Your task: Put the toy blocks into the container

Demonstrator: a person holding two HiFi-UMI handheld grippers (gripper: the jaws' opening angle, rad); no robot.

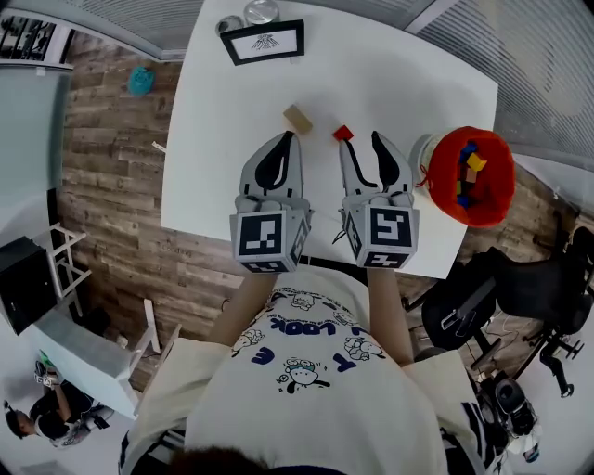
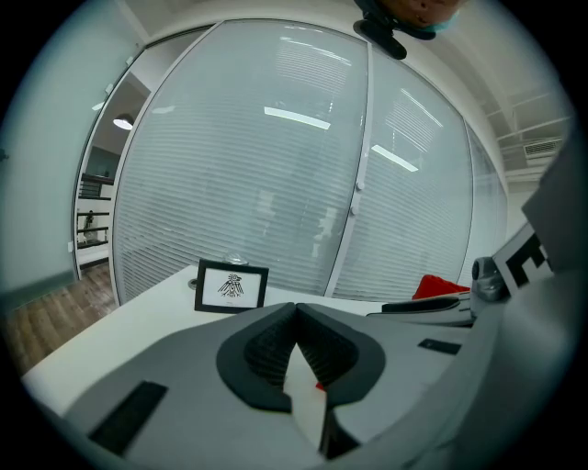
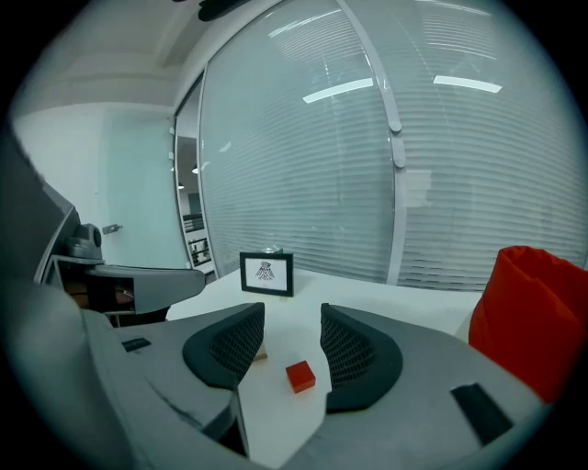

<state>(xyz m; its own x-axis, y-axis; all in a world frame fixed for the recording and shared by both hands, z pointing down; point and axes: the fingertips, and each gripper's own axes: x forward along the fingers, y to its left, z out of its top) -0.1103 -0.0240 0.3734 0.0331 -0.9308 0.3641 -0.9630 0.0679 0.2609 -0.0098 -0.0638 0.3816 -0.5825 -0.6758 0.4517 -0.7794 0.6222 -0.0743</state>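
A small red block [image 1: 343, 133] lies on the white table [image 1: 223, 158], just off the tips of my right gripper [image 1: 359, 139]. In the right gripper view the red block [image 3: 299, 375] sits on the table between the spread jaws of the right gripper [image 3: 292, 309], touching neither pad, so that gripper is open. A tan wooden block [image 1: 297, 118] lies just beyond my left gripper [image 1: 290, 137], whose jaws meet with nothing gripped; the left gripper [image 2: 295, 307] is shut. The red container [image 1: 473, 176] at the table's right edge holds several coloured blocks.
A black-framed picture [image 1: 264, 42] stands at the table's far edge with a glass jar [image 1: 261, 11] behind it. The red container [image 3: 533, 321] rises close to the right of my right gripper. A black office chair [image 1: 520, 297] stands off the table's right corner.
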